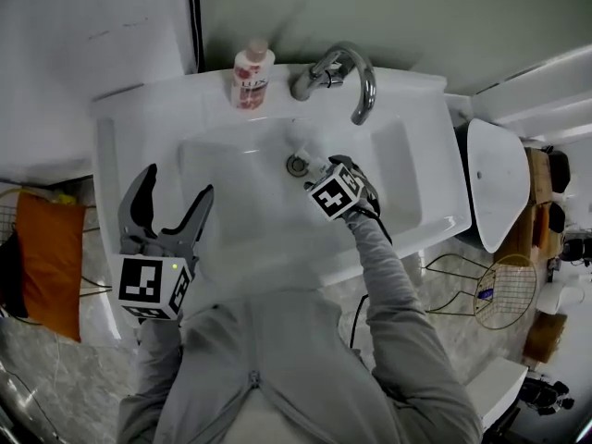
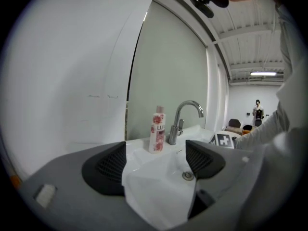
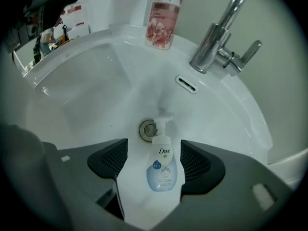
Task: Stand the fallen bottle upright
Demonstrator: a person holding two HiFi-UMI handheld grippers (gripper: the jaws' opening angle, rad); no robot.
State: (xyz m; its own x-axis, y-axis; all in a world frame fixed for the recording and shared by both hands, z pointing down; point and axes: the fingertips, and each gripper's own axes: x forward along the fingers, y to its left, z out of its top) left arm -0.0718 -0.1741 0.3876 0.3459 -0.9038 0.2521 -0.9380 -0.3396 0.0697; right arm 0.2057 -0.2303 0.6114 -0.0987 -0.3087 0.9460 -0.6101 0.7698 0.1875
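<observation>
At the left, the left gripper (image 1: pixel 176 185) is held over the front-left corner of the white sink (image 1: pixel 139 109). Its jaws are spread wide and released, and nothing but bare basin is seen between them. Further along, on the sink's back edge, a pink-flowered Lux bottle (image 1: pixel 251 75) is seen standing upright, just left of the chrome faucet (image 1: pixel 347 77) and apart from it. Down in the bowl, the drain (image 3: pixel 148 130) is found at the middle, and just in front of it the fallen bottle (image 3: pixel 162 170) is spotted: a white and pale blue Dove pump bottle, laid flat on its back with the label up. Its pump head is pointed at the drain and lies right beside the drain's rim. Over it the right gripper (image 3: pixel 154 150) is lowered into the basin, and the bottle's body is straddled by its two dark pads. The jaws are parted and not yet clenched: a strip of white basin is seen between the left pad and the bottle, while the right pad is held very close to its side, and contact there cannot be made out.
</observation>
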